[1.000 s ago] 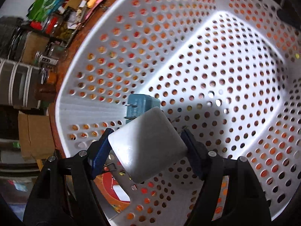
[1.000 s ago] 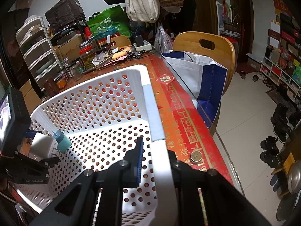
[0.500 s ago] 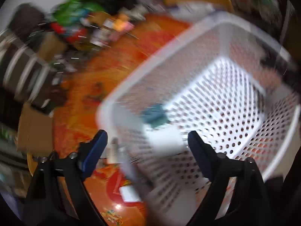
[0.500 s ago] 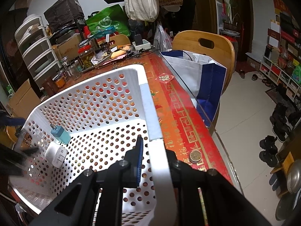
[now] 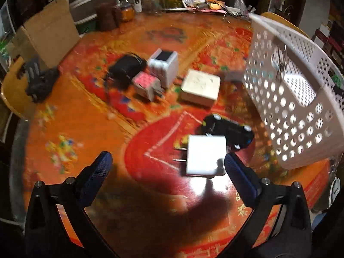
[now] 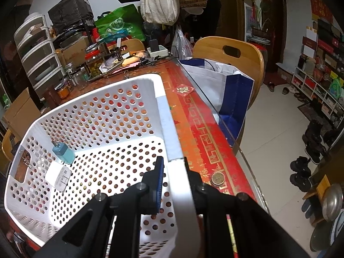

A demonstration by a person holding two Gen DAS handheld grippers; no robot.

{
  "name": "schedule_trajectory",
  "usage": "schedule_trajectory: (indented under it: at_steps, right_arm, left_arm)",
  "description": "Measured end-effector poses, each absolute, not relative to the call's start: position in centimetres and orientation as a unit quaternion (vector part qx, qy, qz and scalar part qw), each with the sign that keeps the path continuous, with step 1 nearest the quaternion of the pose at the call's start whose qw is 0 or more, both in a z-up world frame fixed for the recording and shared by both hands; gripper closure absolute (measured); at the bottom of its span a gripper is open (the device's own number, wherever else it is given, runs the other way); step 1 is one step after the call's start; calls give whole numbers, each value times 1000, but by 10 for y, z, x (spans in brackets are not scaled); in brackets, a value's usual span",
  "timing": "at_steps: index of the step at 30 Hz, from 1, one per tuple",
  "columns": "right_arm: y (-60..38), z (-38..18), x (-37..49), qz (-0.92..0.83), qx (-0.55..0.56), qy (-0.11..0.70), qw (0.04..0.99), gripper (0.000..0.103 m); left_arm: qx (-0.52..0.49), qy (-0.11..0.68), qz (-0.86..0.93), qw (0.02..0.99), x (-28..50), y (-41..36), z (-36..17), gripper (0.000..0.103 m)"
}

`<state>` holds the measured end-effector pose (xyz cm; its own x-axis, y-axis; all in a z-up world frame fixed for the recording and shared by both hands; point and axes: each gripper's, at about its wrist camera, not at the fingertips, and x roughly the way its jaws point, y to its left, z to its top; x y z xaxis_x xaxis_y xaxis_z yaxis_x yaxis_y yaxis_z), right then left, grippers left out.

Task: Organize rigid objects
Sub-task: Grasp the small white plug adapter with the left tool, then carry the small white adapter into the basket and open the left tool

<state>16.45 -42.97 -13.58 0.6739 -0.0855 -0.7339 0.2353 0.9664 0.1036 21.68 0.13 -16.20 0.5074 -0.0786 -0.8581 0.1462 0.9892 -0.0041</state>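
Opening left hand-held gripper (image 5: pixel 167 163) empty | right (image 6: pixel 173 167) clamps basket (image 6: pixel 169 129) rim | charger (image 5: pixel 205 155) ahead

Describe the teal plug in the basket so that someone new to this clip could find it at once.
Start at the white perforated basket on the red table. Its far corner from the right tool holds two chargers. The teal plug stands against the wall, prongs up; its neighbour, a white charger, lies flat.

Left wrist view looks steeply down from above the red-orange patterned tabletop (image 5: pixel 75 129), along its open gripper fingers (image 5: pixel 96 172), with the white perforated plastic basket (image 5: pixel 290 111) at right. Right wrist view sits close on that basket's rim (image 6: pixel 169 133), facing across the table toward a wooden chair (image 6: pixel 236 53). Both views share basket and tabletop.
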Motion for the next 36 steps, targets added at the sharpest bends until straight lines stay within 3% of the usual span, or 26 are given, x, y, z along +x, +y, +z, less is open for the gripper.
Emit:
schedule_trajectory:
  at_steps: [9,17,19,20,24,28,36]
  right_arm:
    - [-430,-136,164,-101,96,397,907,90]
    - [-430,-136,164,-98,96,395,908,90]
    - [-430,-136,164,-97,97,395,908,90]
    - [-430,-136,164,-97,98,395,908,90]
    - [-431,-136,164,-96,98,395,908,90]
    - [-430,-136,164,-98,94,395,908,90]
    - [-430,-136,165,-94,97,394,909,90]
  left_arm:
    - [46,477,-84,873,214,-22,-182,4]
    - [14,476,-74,876,220,-22,-193,30]
    - [14,469,-77,880,218,-23,-192,46]
    - [15,464,-80,882,218,-23,-192,50]
    - [-20,427,-74,901,206,-9,-183,50]
    - [8,375,-39,926,189,1,-155,50]
    - [41,369,40,928,195,18,-152,50]
